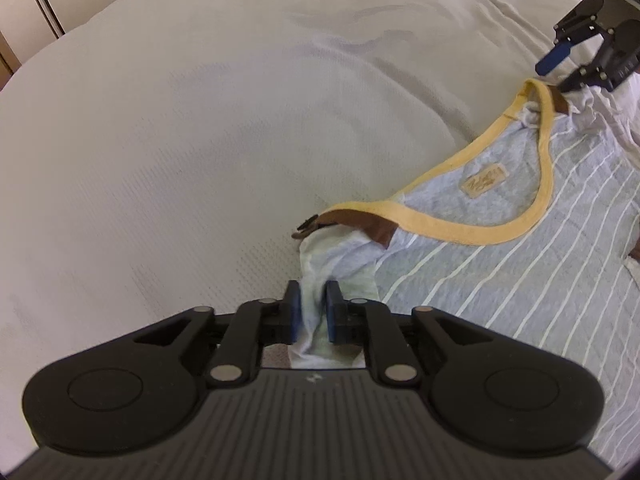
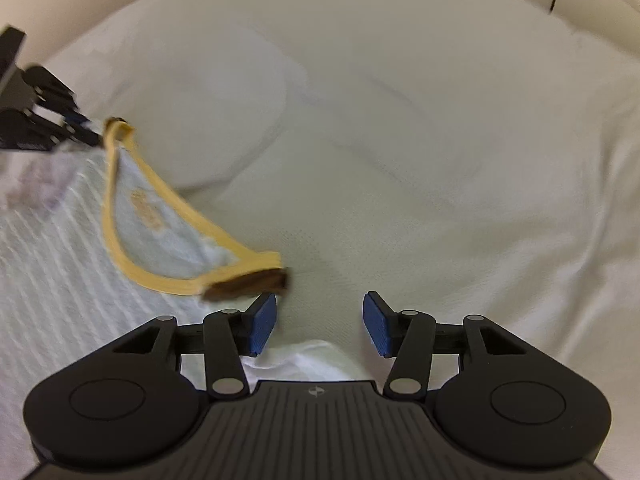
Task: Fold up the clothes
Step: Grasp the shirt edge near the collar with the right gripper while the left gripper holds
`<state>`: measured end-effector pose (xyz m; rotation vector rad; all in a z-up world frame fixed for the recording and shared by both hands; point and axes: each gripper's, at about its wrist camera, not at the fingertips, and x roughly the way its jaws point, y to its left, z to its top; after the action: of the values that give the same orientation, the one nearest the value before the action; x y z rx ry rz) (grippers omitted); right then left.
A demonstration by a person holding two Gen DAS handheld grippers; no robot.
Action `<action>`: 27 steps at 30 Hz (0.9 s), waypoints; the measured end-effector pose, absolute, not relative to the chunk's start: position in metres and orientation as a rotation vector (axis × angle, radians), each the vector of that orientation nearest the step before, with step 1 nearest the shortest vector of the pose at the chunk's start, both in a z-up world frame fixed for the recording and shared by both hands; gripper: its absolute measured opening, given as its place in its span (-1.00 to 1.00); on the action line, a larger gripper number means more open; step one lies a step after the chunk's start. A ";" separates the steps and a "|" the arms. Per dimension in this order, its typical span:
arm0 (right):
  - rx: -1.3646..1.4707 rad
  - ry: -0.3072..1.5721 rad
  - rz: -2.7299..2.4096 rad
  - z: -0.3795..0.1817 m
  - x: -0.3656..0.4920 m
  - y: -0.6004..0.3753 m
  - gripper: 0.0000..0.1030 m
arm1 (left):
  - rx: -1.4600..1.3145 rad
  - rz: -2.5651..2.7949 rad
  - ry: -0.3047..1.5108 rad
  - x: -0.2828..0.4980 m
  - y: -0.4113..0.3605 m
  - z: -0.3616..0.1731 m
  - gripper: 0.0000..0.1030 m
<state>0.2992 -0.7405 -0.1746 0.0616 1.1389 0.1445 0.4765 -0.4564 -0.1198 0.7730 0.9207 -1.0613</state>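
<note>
Bed [image 1: 200,120] took up most of both views, covered in a white textured sheet, a few soft creases, nothing else on it but the garment. The striped T-shirt [image 1: 500,280], grey with thin white stripes and a yellow-trimmed neckline [image 1: 548,184], lay spread face-up on the bed, collar end toward the open sheet, body running off the frame edge in both views. Progress, as a judgement: early. Shirt looked laid out and roughly flattened, shoulders bunched, no fold visible in either picture, so all folding remained. Left tool [image 1: 314,312] had its blue pads close together with a pinch of the shirt's shoulder/sleeve cloth [image 1: 340,256] between them; pads appeared to be on the fabric, so I read it as gripping that corner, though loosely. Right tool [image 2: 320,324] stood with its pads well apart, nothing between them, only bare sheet ahead; the brown tab at the neckline's end [image 2: 252,280] sat just beside its left pad, not held. So one shoulder looked released and the other was about to be. Writing: a small tan label [image 1: 484,182] sewn inside the back of the neck carried script lettering, too small and blurred to read. Tool bodies showed a small logo mark on the ribbed housing [image 2: 318,392], no legible text. The right view was motion-blurred on the shirt side, so stripe detail there was unreliable.
</note>
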 end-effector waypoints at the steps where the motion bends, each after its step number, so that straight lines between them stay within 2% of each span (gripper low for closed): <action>1: 0.057 1.150 0.162 -0.179 0.300 -0.736 -0.02 | 0.786 -1.064 0.925 0.476 -0.456 -0.123 -0.78; 9: -0.016 1.201 0.227 -0.203 0.297 -0.708 -0.05 | 0.804 -1.079 0.929 0.473 -0.447 -0.127 -0.73; 17: -0.028 1.202 0.296 -0.177 0.286 -0.711 -0.06 | 0.799 -1.114 0.942 0.475 -0.442 -0.128 -0.72; 23: -0.184 1.239 0.306 -0.182 0.278 -0.702 -0.13 | 0.810 -1.114 0.919 0.472 -0.440 -0.129 -0.74; 24: -0.227 1.245 0.295 -0.184 0.275 -0.703 -0.24 | 0.808 -1.110 0.913 0.472 -0.439 -0.129 -0.83; 26: -0.272 1.234 0.240 -0.184 0.271 -0.707 -0.88 | 0.802 -1.091 0.894 0.473 -0.436 -0.127 -0.91; 27: -0.267 1.217 0.182 -0.181 0.269 -0.713 -1.00 | 0.790 -1.083 0.892 0.474 -0.433 -0.126 -0.91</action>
<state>0.2690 -0.7128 -0.1809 -0.2674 1.2171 0.1816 0.4740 -0.4333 -0.1262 0.7896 0.8924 -1.0832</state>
